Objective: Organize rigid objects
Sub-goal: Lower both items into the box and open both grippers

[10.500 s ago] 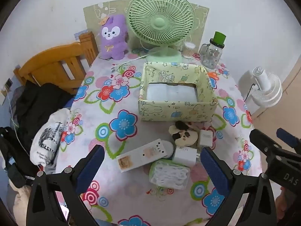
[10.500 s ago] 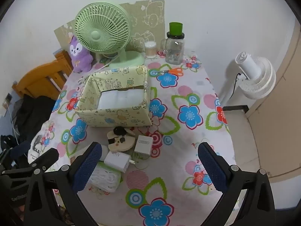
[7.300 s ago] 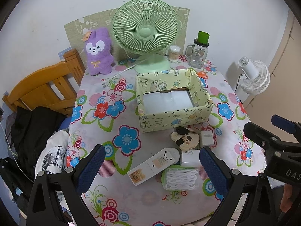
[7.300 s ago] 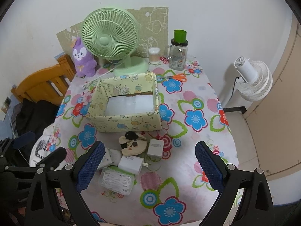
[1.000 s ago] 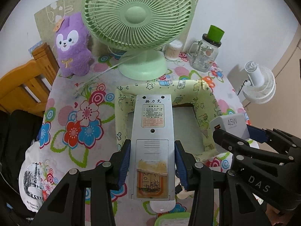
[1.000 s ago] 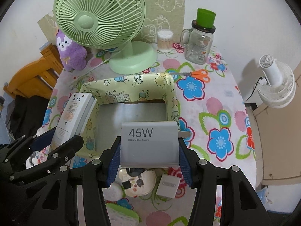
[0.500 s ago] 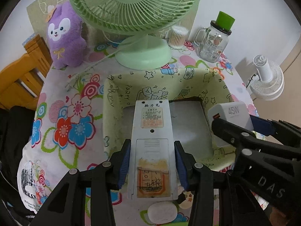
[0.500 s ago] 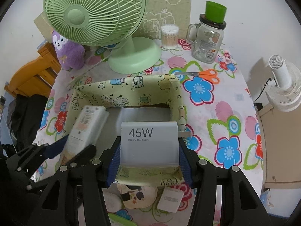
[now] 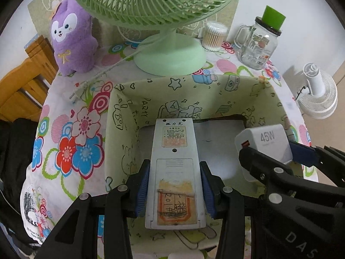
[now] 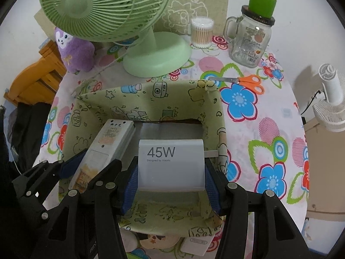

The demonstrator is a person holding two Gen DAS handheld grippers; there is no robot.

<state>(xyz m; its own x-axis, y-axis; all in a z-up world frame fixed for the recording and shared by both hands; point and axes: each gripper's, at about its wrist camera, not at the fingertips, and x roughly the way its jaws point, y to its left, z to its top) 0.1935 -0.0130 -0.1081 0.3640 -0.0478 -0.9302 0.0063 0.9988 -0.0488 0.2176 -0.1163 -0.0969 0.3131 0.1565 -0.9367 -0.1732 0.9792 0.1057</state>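
Left gripper [image 9: 174, 183] clamps the remote [image 9: 174, 161] and right gripper [image 10: 171, 177] the charger [image 10: 171, 164] over the empty box [image 10: 151, 95]; nothing placed, more items on the table.

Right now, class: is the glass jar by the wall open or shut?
Shut. The glass jar stands upright on the table with its dark lid and green cap seated on top.

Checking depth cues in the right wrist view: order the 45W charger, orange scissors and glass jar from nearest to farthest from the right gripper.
1. 45W charger: clamped in the right gripper, over the box.
2. Orange scissors: on the table beyond the box's far right corner.
3. Glass jar: farthest, at the table's back right edge.
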